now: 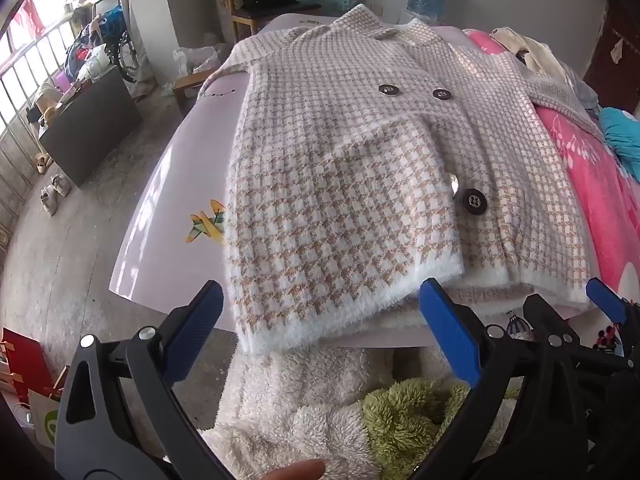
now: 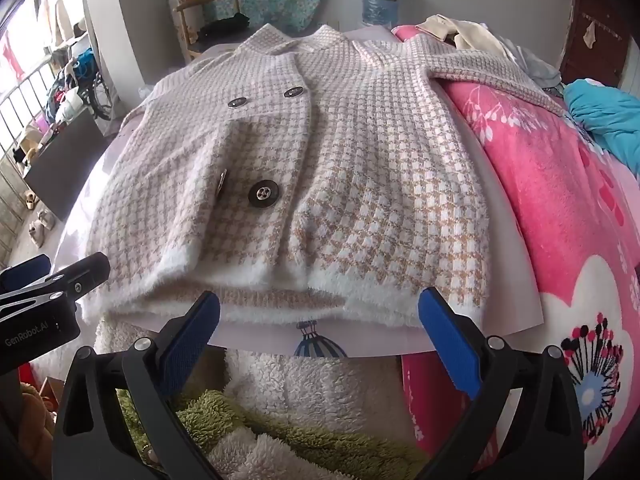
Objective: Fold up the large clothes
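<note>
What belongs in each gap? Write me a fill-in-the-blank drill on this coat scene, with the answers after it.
1. The checked coat lies on a pale board with its front facing ____.
2. The jaws of both the left gripper and the right gripper stand ____.
3. The blanket to the right of the coat is mostly ____.
4. Behind the collar stands a blue water ____.

Answers: up; open; pink; jug

Jacket on the tabletop, straight ahead of both my tools.
The jacket (image 2: 304, 184) lies on the tabletop (image 1: 160, 216), its hem nearest me; the blanket (image 2: 560, 216) sits to its right, a water jug (image 2: 381, 0) behind.
</note>
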Available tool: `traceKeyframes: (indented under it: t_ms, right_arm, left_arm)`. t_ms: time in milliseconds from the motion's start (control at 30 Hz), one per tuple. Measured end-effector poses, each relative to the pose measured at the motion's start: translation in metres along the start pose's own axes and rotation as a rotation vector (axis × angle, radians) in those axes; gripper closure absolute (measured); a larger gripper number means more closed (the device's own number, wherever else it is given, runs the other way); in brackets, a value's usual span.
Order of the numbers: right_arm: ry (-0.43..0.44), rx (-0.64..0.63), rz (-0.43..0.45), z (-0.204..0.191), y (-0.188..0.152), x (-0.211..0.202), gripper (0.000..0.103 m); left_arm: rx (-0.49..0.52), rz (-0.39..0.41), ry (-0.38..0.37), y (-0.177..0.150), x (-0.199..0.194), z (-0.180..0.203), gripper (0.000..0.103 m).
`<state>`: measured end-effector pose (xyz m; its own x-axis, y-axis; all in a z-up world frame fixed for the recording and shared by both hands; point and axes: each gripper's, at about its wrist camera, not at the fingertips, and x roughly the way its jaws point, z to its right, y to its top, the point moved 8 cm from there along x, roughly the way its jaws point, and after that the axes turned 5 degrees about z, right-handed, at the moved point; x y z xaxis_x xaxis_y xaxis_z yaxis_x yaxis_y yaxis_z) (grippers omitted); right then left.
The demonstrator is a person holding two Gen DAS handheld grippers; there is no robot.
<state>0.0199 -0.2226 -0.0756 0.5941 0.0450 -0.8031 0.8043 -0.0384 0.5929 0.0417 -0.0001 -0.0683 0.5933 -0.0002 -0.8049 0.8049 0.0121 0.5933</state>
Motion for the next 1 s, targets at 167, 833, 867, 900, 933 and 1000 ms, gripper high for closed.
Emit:
traceKeyframes:
  t_ms: [167, 833, 867, 900, 933, 1000]
  right_arm:
    - [-0.002, -0.004, 0.003, -0.0001, -0.0003, 0.0012, 0.006]
    - [-0.007, -0.009, 0.001, -0.0019, 0.0014, -0.0002, 0.006]
    - [-0.007, -0.010, 0.001, -0.0020, 0.0026, 0.0000, 0.006]
    - [-0.007, -0.010, 0.001, -0.0020, 0.0029, -0.0002, 0.006]
    - [-0.007, -0.009, 0.001, -0.0020, 0.0030, -0.0004, 0.006]
    - [-0.009, -0.011, 0.001, -0.0022, 0.0025, -0.0004, 0.006]
  left_arm:
    - [-0.001, 0.003, 0.000, 0.0003, -0.0001, 0.0000, 0.008]
    - [-0.007, 0.000, -0.005, 0.0001, -0.0001, 0.0003, 0.008]
    - [-0.007, -0.001, -0.005, 0.0000, -0.0001, 0.0003, 0.008]
    - [-0.008, -0.001, -0.006, 0.0000, -0.0002, 0.0003, 0.008]
    - [-0.007, 0.000, -0.005, 0.0001, -0.0002, 0.0003, 0.008]
    - [-0.007, 0.000, -0.005, 0.0001, -0.0002, 0.0005, 0.008]
